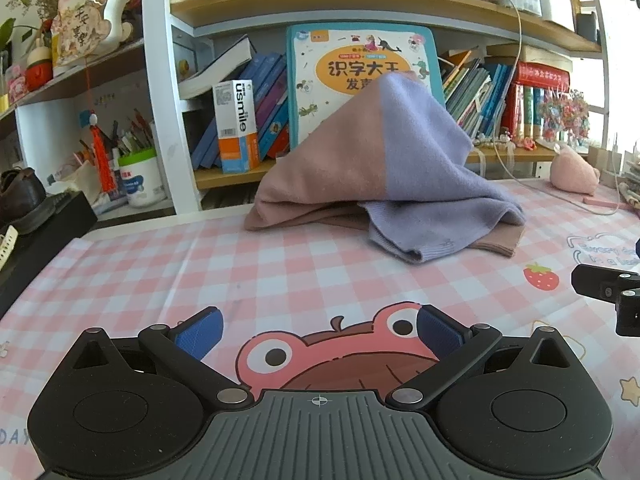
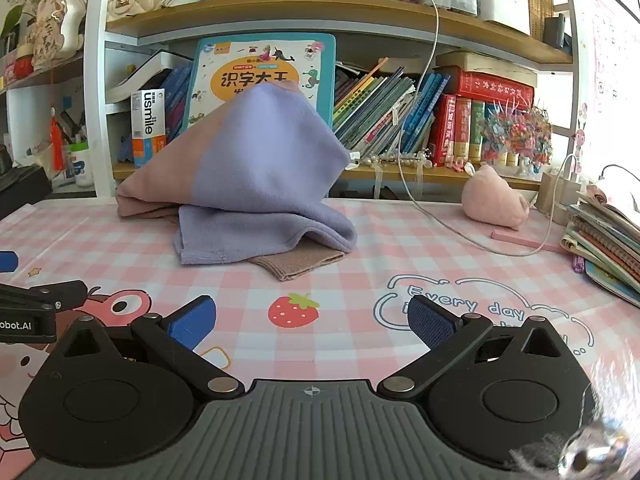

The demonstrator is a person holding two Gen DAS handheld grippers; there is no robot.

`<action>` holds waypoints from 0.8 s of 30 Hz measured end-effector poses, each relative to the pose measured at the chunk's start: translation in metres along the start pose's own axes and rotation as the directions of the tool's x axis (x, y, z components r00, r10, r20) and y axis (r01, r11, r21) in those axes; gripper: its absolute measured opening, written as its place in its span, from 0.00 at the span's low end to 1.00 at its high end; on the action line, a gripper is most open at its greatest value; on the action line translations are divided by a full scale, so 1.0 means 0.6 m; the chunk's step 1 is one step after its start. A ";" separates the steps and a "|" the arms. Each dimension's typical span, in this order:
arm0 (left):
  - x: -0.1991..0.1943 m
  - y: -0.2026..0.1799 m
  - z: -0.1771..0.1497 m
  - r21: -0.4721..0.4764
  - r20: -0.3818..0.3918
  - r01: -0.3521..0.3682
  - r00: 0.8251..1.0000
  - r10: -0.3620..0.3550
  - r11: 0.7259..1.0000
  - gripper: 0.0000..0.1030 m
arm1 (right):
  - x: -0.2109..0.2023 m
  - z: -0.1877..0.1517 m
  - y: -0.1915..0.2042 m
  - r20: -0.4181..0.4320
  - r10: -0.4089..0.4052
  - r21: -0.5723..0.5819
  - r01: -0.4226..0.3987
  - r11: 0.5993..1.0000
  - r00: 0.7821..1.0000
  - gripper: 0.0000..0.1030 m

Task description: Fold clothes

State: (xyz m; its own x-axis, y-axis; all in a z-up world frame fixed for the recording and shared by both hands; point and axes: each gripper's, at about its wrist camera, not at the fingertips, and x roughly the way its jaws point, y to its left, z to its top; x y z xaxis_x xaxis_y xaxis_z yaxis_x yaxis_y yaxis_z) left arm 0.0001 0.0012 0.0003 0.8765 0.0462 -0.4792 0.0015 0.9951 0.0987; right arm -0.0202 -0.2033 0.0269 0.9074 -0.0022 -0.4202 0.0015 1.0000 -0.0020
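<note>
A knit garment in dusty pink and lilac (image 1: 376, 168) lies heaped at the far side of the table, its peak leaning against a children's book (image 1: 352, 64). The right wrist view shows the same garment (image 2: 248, 176), with a lilac cuff and a brown ribbed cuff spilling toward me. My left gripper (image 1: 319, 330) hovers low over the tablecloth, open, nothing between its blue pads (image 1: 202, 332). My right gripper (image 2: 311, 326) is also open and empty, well short of the garment. Each gripper's edge shows in the other's view.
The table carries a pink checked cloth (image 1: 160, 264) with cartoon prints. A bookshelf (image 2: 320, 8) full of books stands behind. A pink plush (image 2: 494, 200), a white cable (image 2: 440, 224) and a stack of notebooks (image 2: 600, 240) sit at the right. A black box (image 1: 36, 232) is at the left.
</note>
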 end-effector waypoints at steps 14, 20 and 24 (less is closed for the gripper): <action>0.007 -0.002 -0.006 -0.003 -0.008 -0.010 1.000 0.010 1.000 1.00 | 0.004 -0.001 -0.003 -0.007 0.001 0.003 -0.001 1.000 1.000 1.00; 0.007 -0.005 -0.006 -0.003 -0.009 -0.012 1.000 0.012 1.000 1.00 | 0.004 -0.001 -0.002 -0.009 0.003 0.002 -0.003 1.000 1.000 1.00; 0.008 -0.006 -0.007 -0.004 -0.011 -0.012 1.000 0.012 1.000 1.00 | 0.005 -0.001 -0.002 -0.013 0.002 0.000 -0.002 1.000 1.000 1.00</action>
State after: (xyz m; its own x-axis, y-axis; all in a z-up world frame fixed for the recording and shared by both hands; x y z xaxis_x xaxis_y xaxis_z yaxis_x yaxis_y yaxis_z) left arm 0.0024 -0.0019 -0.0065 0.8709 0.0590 -0.4878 -0.0107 0.9948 0.1011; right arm -0.0178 -0.2045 0.0254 0.9018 0.0003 -0.4321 -0.0007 1.0000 -0.0008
